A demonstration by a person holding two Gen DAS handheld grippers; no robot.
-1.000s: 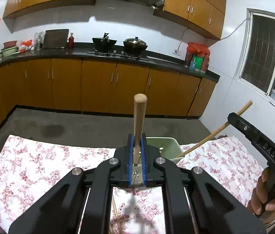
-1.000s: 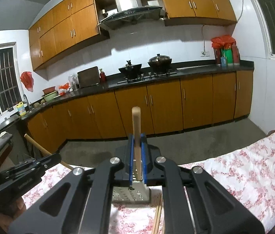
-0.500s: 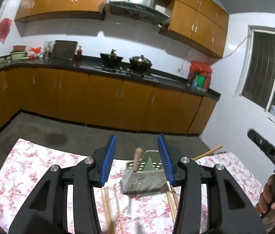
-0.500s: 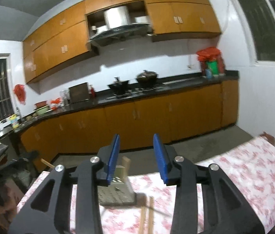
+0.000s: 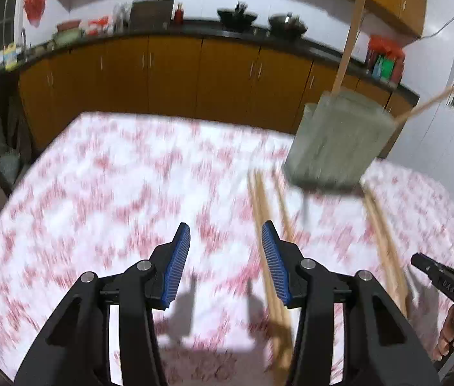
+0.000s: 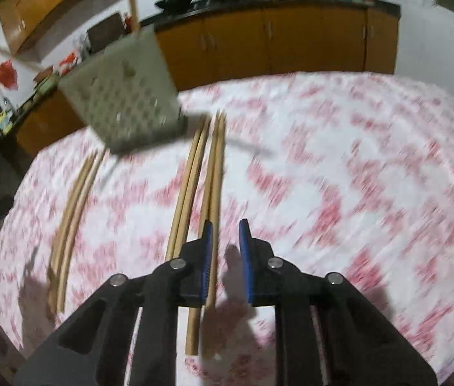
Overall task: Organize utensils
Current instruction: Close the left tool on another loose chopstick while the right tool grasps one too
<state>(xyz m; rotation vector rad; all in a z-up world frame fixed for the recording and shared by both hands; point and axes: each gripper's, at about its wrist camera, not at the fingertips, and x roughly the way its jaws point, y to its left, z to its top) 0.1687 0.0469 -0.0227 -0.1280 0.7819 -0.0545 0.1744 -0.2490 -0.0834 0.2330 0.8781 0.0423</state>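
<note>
A pale green perforated holder (image 5: 339,141) (image 6: 124,96) stands on the floral cloth with two wooden handles (image 5: 351,41) sticking out of it. Pairs of wooden chopsticks (image 5: 265,218) (image 6: 191,186) lie flat on the cloth in front of it. My left gripper (image 5: 225,257) is open low over bare cloth, with one pair just under its right finger. My right gripper (image 6: 226,251) shows a narrow gap and its jaws are closing. Only cloth and shadow show between its pads, and a chopstick pair (image 6: 214,177) runs under its left finger. Both views are motion-blurred.
Another chopstick pair (image 6: 72,212) (image 5: 384,241) lies further out. The right gripper (image 5: 446,280) and the hand holding it show at the left wrist view's right edge. Brown kitchen cabinets (image 5: 175,74) and a dark counter stand beyond the table's far edge.
Both grippers were shut on wooden handles; they let go, opened, and dropped and tilted towards the cloth. The handles now stand in the holder. The right jaws have narrowed again.
</note>
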